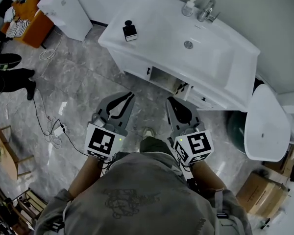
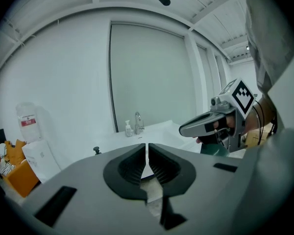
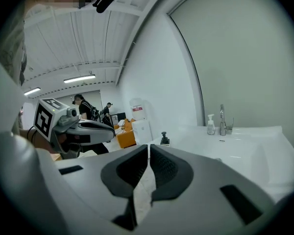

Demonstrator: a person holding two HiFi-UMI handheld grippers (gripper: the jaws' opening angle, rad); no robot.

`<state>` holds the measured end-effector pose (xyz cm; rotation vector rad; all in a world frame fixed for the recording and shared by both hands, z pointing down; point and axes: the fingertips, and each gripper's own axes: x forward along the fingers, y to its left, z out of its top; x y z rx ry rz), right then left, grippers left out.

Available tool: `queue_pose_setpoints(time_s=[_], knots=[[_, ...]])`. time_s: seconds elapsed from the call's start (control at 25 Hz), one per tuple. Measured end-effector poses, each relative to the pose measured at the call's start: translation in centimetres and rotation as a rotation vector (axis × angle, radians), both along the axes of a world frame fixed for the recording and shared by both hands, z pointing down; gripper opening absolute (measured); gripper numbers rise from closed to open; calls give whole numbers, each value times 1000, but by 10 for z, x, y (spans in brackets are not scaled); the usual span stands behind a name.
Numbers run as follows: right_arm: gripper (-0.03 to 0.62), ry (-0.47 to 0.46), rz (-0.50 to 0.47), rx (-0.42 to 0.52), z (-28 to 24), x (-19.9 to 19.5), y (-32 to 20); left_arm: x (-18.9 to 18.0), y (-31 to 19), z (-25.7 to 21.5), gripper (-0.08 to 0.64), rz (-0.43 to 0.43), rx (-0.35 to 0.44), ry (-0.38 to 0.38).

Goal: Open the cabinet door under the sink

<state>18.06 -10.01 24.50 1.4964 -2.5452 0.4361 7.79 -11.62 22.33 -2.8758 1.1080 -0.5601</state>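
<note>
The white vanity (image 1: pixel 137 48) with its sink stands ahead of me. Its cabinet front (image 1: pixel 137 65) below the basin carries small dark handles (image 1: pixel 148 71), with a dark recess (image 1: pixel 162 77) beside them. My left gripper (image 1: pixel 130 96) hovers over the floor short of the cabinet, its jaws shut and empty. My right gripper (image 1: pixel 170 102) hangs alongside it, also shut with nothing held, its tip close to another handle (image 1: pixel 182 88). In the left gripper view the jaw tips (image 2: pixel 147 147) meet. The right gripper view likewise has its tips (image 3: pixel 148 148) together.
A faucet (image 1: pixel 206 11), a soap bottle (image 1: pixel 188 6) and a black bottle (image 1: pixel 130 31) stand on the vanity. A white toilet (image 1: pixel 267 126) and a green bin (image 1: pixel 237 126) are at the right. Cables (image 1: pixel 51 129) lie on the floor at the left, near a person's feet (image 1: pixel 10 75).
</note>
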Motion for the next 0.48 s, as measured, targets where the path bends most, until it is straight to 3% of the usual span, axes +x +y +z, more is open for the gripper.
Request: queue_pose_setpoints(time_s=[0.2, 0.48], knots=[[34, 4, -8, 23, -14, 0, -20, -6, -13, -15, 29, -21, 7, -12], [34, 18, 63, 42, -34, -2, -20, -15, -18, -32, 29, -6, 12, 31]])
